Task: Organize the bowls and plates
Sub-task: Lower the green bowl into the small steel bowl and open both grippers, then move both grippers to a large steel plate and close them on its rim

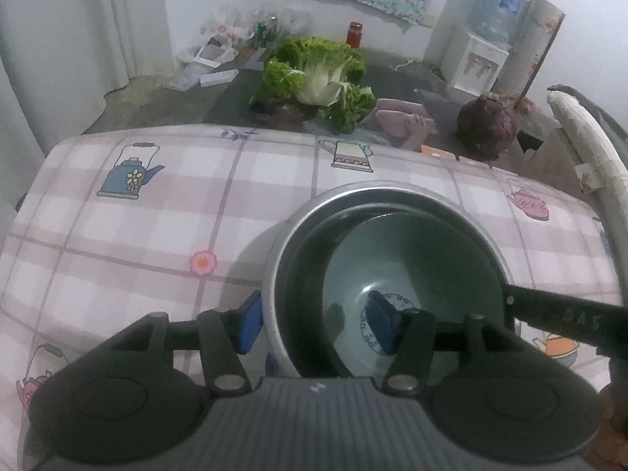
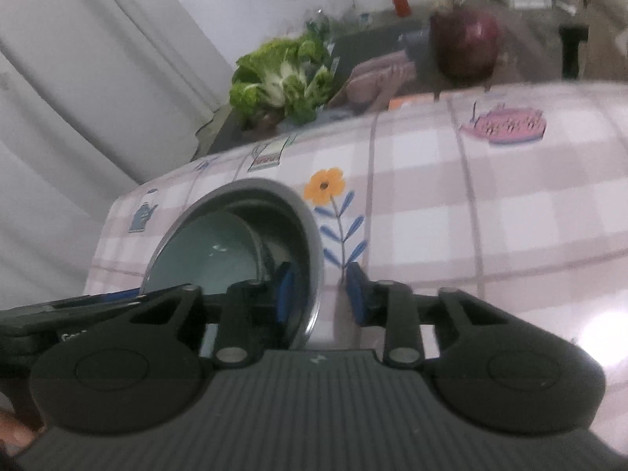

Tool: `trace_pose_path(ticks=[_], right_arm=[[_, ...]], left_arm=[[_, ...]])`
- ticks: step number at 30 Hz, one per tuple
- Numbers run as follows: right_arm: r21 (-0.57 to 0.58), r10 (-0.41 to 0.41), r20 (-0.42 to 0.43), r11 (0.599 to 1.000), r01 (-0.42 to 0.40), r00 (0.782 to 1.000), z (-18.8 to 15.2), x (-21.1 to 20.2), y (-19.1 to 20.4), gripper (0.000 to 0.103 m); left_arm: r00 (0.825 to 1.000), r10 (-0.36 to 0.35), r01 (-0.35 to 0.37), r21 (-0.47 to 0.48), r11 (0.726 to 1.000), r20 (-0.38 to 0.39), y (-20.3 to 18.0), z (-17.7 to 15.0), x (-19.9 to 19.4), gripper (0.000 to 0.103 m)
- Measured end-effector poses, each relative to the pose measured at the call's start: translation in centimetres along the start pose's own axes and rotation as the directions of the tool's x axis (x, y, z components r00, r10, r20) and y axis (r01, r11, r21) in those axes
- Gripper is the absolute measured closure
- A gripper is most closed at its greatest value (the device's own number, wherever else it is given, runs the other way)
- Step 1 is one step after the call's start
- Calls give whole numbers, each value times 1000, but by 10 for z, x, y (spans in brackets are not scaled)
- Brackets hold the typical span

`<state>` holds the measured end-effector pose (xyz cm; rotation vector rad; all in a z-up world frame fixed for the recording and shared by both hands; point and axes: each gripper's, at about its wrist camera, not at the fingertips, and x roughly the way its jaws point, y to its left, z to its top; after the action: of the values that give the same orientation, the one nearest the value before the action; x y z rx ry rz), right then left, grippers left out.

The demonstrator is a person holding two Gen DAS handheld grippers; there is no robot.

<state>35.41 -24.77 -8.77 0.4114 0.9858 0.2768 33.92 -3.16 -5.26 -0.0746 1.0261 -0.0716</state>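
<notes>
A steel bowl [image 1: 392, 190] stands on the checked tablecloth [image 1: 157, 235]. Nested in it are a dark bowl [image 1: 298, 274] and a pale green bowl [image 1: 412, 259] with a blue mark at its bottom. My left gripper [image 1: 316, 324] is open and straddles the near wall of the stack, one blue pad outside the steel bowl and the other inside the green bowl. My right gripper [image 2: 320, 294] straddles the steel bowl's [image 2: 314, 235] rim on the other side. Its pads stand close to the rim but a sliver of cloth shows between. One of its black fingers [image 1: 557, 310] reaches in from the right.
Beyond the table's far edge lie a head of lettuce [image 1: 314, 74], a dark purple cabbage [image 1: 486, 125] and a red jar [image 1: 354, 34] on the floor. A water dispenser [image 1: 477, 62] stands at the back right. Curtains hang at the left.
</notes>
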Motion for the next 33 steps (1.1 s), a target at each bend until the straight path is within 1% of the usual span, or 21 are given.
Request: trace_pose_path(ticks=[2, 4, 11, 18, 21, 24, 27, 29, 31, 33], right_arm=[[7, 13, -5, 1000, -13, 1000, -2, 0, 0, 88], [0, 7, -4, 1000, -7, 1000, -1, -2, 2, 89], [21, -15, 8, 1000, 15, 1000, 0, -14, -12, 89], [24, -24, 16, 999, 24, 1000, -3, -19, -16, 88], [25, -30, 18, 999, 30, 999, -4, -21, -17, 86], [33, -39, 43, 999, 37, 998, -4, -32, -20, 83], [40, -34, 63, 999, 31, 997, -8, -48, -24, 81], [26, -13, 65, 1000, 11, 998, -16, -63, -24, 80], [1, 13, 56, 1000, -13, 998, -26, -75, -23, 77], [-34, 21, 39, 999, -19, 999, -37, -83, -20, 75]], left_arm=[[1000, -7, 7, 0, 1000, -4, -1, 0, -1, 47], [1000, -21, 21, -5, 1000, -14, -2, 0, -2, 47], [999, -49, 50, 19, 999, -10, -17, -4, -4, 47], [999, -48, 48, 40, 998, -7, -22, -7, -4, 47], [998, -56, 56, 46, 997, 2, -20, -9, -9, 47], [998, -60, 59, 58, 997, 22, -19, -12, -20, 47], [996, -79, 75, 101, 992, 43, -19, -20, -37, 47], [993, -108, 100, 141, 985, 47, -20, -29, -49, 47], [990, -137, 128, 189, 974, 38, -24, -40, -58, 47], [988, -151, 144, 227, 963, 15, -30, -51, -60, 47]])
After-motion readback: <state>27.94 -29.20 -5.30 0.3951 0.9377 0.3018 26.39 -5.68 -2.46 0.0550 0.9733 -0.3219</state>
